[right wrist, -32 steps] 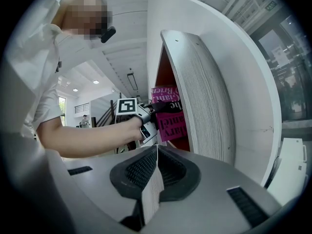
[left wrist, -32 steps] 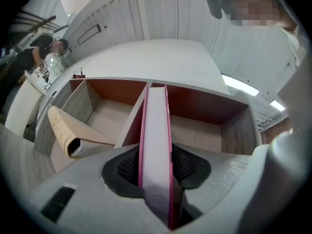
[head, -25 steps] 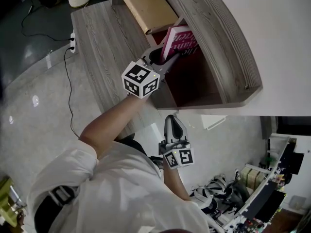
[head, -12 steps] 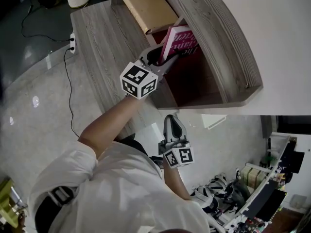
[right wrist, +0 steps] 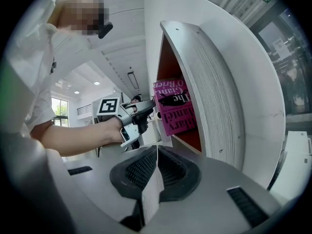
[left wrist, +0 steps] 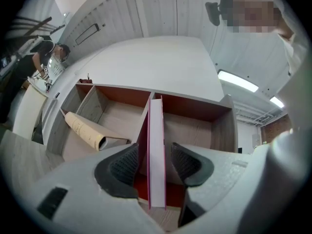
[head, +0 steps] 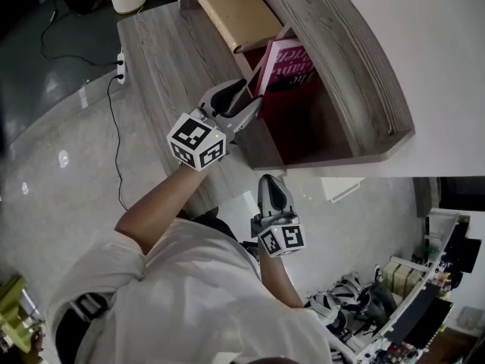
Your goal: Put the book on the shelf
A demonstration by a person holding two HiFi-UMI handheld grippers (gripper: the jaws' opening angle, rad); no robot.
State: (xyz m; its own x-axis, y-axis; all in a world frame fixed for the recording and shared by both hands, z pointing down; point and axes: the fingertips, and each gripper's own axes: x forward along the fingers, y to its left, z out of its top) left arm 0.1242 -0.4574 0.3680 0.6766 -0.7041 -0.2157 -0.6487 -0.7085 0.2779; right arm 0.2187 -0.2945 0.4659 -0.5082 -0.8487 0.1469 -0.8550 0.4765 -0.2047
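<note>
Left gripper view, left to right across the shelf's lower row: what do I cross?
Tan book in the left compartment → one pad of the left gripper → pink book upright between the jaws, which have just been opening → other pad.

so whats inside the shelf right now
A pink book stands on edge in one red-backed compartment; a tan book sits in the next. The shelf top covers the compartments' back parts in the head view.
</note>
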